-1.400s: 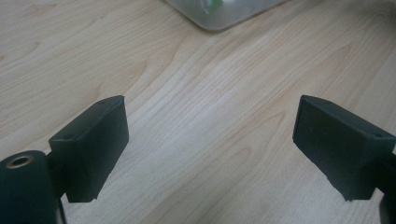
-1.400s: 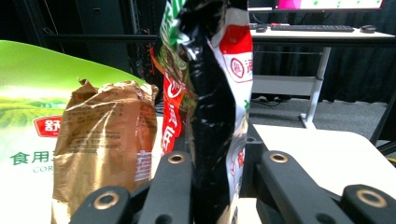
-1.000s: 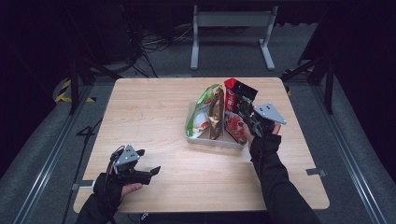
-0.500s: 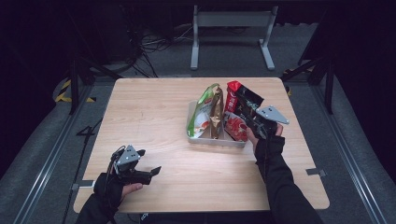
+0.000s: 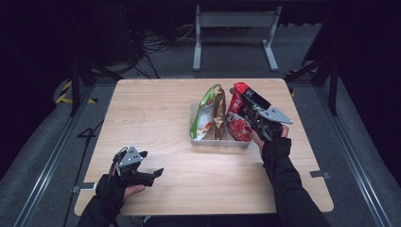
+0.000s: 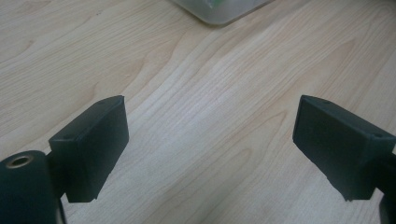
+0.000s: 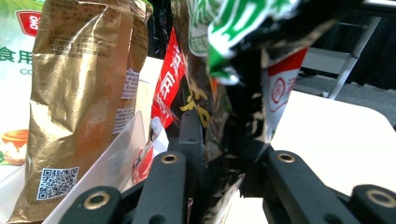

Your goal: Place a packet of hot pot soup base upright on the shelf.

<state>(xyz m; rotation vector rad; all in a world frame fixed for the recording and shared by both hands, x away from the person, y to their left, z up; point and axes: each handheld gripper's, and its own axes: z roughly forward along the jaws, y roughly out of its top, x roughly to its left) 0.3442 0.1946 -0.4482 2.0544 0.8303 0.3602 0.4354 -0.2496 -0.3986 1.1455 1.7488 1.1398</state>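
Red crinkly foil snack pouch (image 5: 238, 118) stands at the right end of the shallow clear plastic tray (image 5: 195, 126) on the wooden tabletop (image 5: 151, 118), just beside a gold foil pouch (image 5: 219, 113) and a green-and-white pouch (image 5: 206, 113). The right claw (image 5: 249, 108) is clamped on the red pouch's side; its view shows film (image 7: 219, 116) pinched between the jaws. It looks light, soft and slippery, so a hold near the stiffer sealed edge seems safest. Well apart, the left claw (image 5: 149, 175) rests open near the front-left corner.
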